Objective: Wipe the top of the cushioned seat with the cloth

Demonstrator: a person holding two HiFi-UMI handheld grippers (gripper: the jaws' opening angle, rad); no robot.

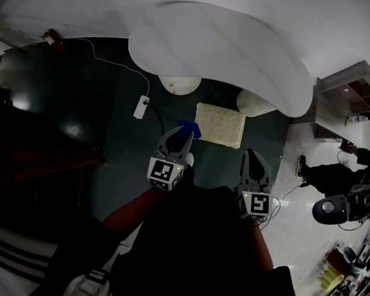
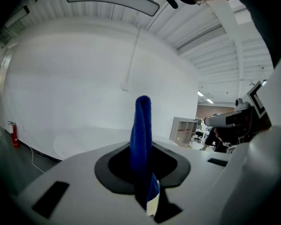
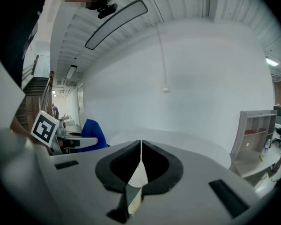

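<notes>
**Blue fleecy cloth (image 2: 143, 125) clamped in the left gripper, at the corner of the seat**

Head view: the left gripper (image 1: 184, 137) is held out over a dark floor (image 1: 111, 159). Its two jaws are closed on the cloth, which shows as a blue tuft past their tips. In this view the tuft overlaps the near left corner of the pale, square, speckled cushioned seat (image 1: 222, 126). Whether the cloth touches the cushion cannot be told from above. The seat lies flat below the edge of a large, white, curved tabletop (image 1: 222, 48), between two white rounded bases, one (image 1: 179, 84) at its far left and one (image 1: 254, 103) at its right.

Left gripper view: the cloth rises as a narrow, twisted upright fold from between the jaws, pinched low down, with its free end well above them.

The right gripper (image 1: 254, 156) is held nearer the person than the seat and to its right, apart from it. Right gripper view: the jaws are pressed together along a thin seam, with nothing between them. The blue cloth and the left gripper's marker cube (image 3: 46, 128) show at the left edge of that view.

Surroundings:
- A white power strip (image 1: 141, 106) lies on the floor left of the seat, with a thin white cable (image 1: 114, 61) running away from it.
- A red fire extinguisher (image 1: 52, 38) stands at the far left.
- A pale open shelf unit (image 1: 348, 100) stands at the right.
- Below the shelf unit, a person in dark clothing (image 1: 333, 174) is on the lighter floor.
</notes>
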